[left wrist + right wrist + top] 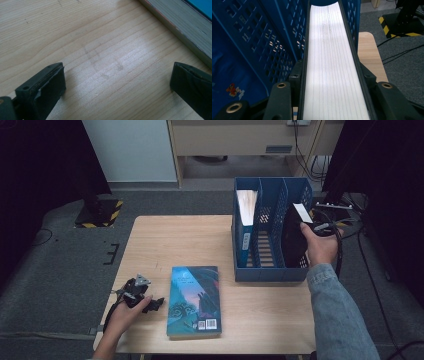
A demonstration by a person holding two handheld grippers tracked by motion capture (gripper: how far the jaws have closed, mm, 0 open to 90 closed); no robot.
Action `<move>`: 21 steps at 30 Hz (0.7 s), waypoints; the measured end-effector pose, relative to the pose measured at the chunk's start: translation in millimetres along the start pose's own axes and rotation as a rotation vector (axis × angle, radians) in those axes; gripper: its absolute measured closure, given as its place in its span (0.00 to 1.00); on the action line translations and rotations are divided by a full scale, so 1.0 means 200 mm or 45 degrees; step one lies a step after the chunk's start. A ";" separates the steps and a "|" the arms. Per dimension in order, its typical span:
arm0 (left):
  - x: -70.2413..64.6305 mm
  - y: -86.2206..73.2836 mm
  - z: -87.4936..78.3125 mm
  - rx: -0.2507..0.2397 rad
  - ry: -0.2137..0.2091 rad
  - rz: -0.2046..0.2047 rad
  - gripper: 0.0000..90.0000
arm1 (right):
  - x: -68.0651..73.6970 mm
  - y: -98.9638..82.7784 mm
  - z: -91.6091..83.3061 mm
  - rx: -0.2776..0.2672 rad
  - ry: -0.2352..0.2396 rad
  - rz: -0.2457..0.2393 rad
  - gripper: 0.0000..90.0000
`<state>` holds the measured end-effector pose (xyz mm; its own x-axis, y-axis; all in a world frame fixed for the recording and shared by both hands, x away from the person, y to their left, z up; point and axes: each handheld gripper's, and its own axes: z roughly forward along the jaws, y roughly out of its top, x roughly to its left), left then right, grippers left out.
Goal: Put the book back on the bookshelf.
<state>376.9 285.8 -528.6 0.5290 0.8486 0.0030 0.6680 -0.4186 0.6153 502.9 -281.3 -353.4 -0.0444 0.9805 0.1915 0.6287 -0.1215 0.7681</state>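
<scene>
Paper block and dark covers make up the black book (294, 237) that the right gripper (311, 226) clamps at the right of the high view, where it stands on edge in the rightmost compartment of the blue file rack (270, 272). In the right gripper view the jaws press on both covers with the white page edges (332, 65) running up the middle of the frame, so the grip is partly closed on the book's thickness, not on empty air. The book looks thick and fairly heavy, stiff across its covers but smooth enough there to slip; it is best held across the covers near the fore edge, as it is now, well in from a corner so it does not swing. The perforated divider (284, 37) stands just beside it at the left of that view, so there is little room. At the lower left of the high view, the left gripper (159, 303) rests on the wooden table (180, 240) with its jaws wide apart and empty, just beside a teal book (194, 300) lying flat at the lower centre. Another book (246, 215) stands in the rack's leftmost compartment.
</scene>
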 end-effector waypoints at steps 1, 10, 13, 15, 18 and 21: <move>0.00 0.00 0.00 0.000 0.000 0.000 0.00 | 0.00 0.00 0.00 0.000 0.000 0.000 0.58; 0.00 0.00 0.00 -0.009 0.001 -0.001 0.00 | 0.00 0.04 0.10 -0.036 0.007 0.005 0.58; 0.00 0.00 0.00 -0.008 0.000 -0.001 0.00 | 0.00 0.05 0.12 -0.035 0.004 -0.011 0.58; 0.00 0.00 0.00 -0.009 0.000 -0.001 0.00 | 0.00 0.06 0.13 -0.037 0.004 -0.032 0.58; 0.00 0.00 0.01 -0.009 0.004 -0.005 0.00 | -0.01 0.06 0.15 -0.033 0.001 -0.011 0.58; -0.01 0.01 0.01 -0.007 0.008 -0.006 0.00 | -0.02 0.06 0.15 -0.035 0.004 -0.009 0.58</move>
<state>377.7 283.6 -529.1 0.5223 0.8527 0.0052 0.6676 -0.4127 0.6197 533.8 -281.0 -363.8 -0.0515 0.9808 0.1880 0.6067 -0.1188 0.7860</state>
